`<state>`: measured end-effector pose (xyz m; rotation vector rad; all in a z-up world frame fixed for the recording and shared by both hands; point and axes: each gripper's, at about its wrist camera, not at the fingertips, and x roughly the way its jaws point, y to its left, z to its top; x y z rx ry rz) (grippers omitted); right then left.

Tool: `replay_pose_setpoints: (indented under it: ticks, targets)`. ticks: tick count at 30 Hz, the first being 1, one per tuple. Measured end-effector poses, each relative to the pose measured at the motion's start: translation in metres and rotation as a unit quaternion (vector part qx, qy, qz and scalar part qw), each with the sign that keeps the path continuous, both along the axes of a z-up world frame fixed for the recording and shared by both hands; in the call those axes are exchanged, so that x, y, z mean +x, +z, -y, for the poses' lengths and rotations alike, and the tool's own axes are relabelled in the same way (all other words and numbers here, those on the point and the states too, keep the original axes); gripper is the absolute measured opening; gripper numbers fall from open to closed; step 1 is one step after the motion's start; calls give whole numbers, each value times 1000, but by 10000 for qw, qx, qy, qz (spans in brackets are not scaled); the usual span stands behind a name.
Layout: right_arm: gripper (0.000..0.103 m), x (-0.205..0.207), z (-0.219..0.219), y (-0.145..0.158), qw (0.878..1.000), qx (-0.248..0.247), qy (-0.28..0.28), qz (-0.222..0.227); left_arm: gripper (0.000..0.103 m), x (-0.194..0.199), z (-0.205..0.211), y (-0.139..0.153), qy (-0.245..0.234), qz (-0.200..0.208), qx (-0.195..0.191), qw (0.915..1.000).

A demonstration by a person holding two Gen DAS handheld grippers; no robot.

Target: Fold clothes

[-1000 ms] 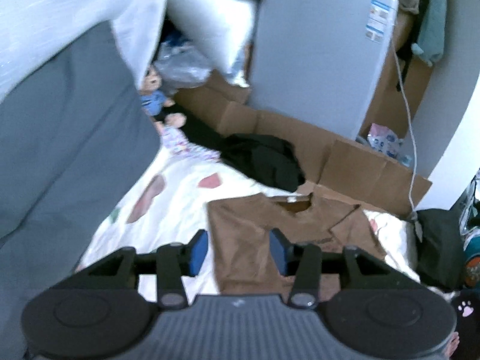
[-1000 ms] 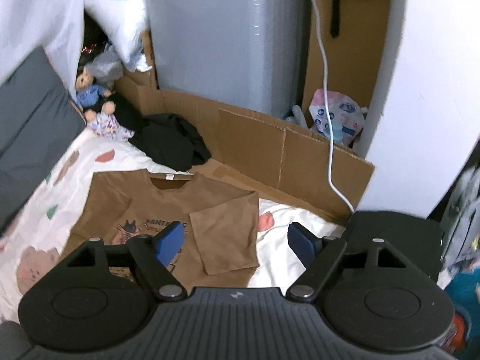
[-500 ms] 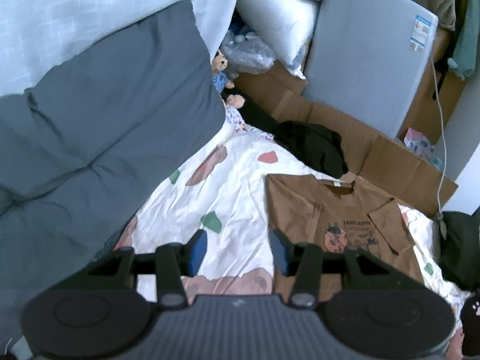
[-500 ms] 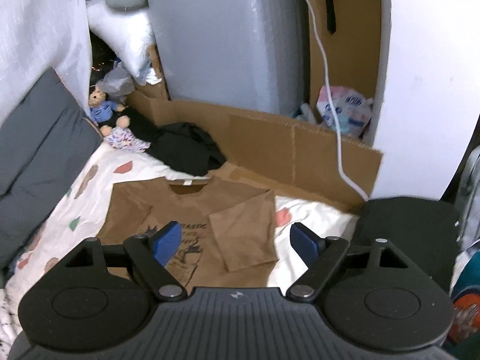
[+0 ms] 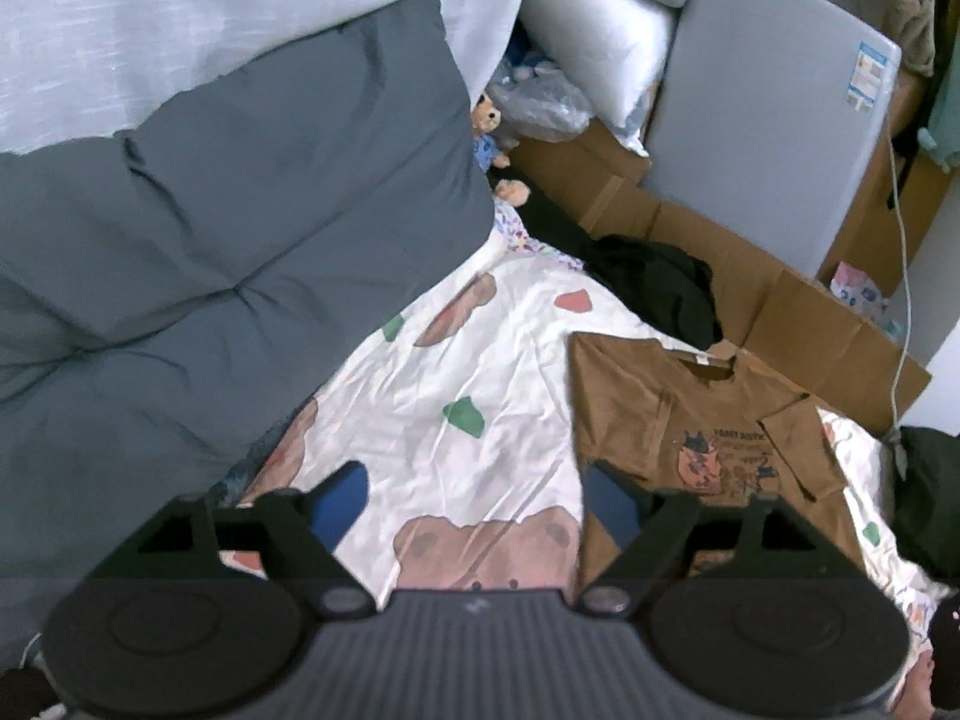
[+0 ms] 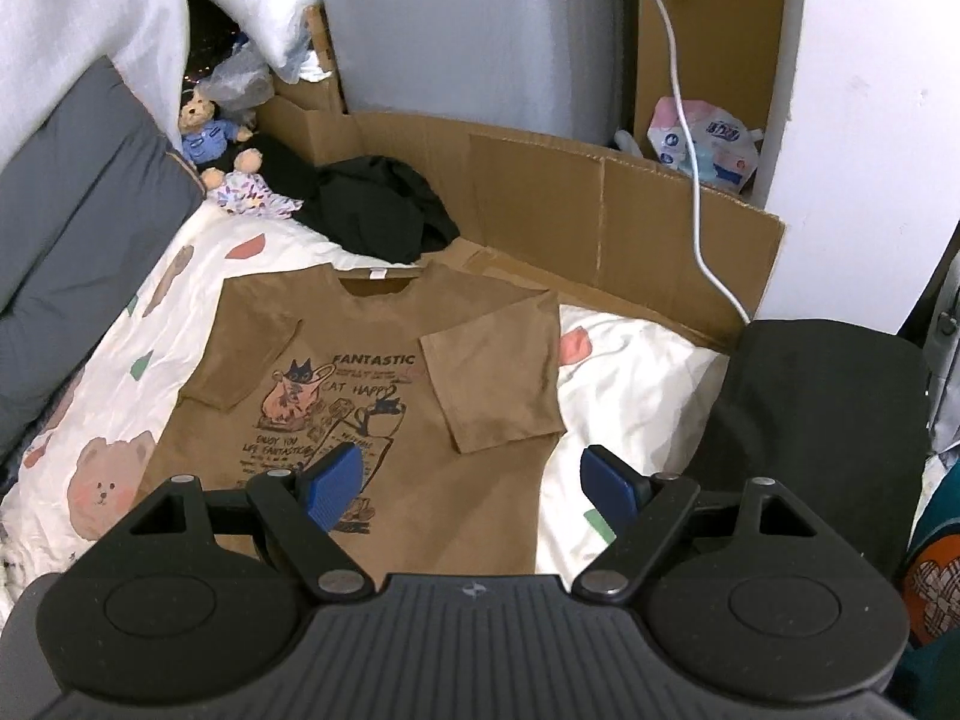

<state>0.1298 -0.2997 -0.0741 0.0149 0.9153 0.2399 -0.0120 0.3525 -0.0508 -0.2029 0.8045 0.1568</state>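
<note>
Grippers (both empty) — left gripper [image 5: 474, 501] opening, right gripper [image 6: 474, 480] wide.

The brown T-shirt [image 6: 384, 324] is matt cloth, the bedsheet [image 5: 480, 360] creased printed cotton, the cardboard [image 6: 600, 210] dull, the tool pads [image 6: 333, 483] ribbed.

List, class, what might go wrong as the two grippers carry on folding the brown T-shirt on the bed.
1. Both sleeves of the brown T-shirt are already folded in; a careless lift could flip them open.
2. The left gripper, jaws opening with nothing between them, hovers over the patterned sheet and might pinch it along with the hem.
3. The black garment lies near the collar and could get snagged.
</note>
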Motion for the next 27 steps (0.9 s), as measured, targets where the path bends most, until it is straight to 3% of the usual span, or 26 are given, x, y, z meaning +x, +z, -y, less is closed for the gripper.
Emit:
replay_pose_setpoints:
  ticks: [6, 20, 27]
  targets:
    - [88, -13, 4, -26, 9996, 189, -159, -130, 96, -4, 7, -37, 64, -222, -79, 9997]
    - [89, -29, 9, -82, 9972, 79, -295, -689, 96, -18, 24, -131, -85, -995, -441, 9940]
    - [89, -36, 18, -121, 9930, 180, -473, -1070, 96, -34, 12, -163, 407, -1278, -834, 9875]
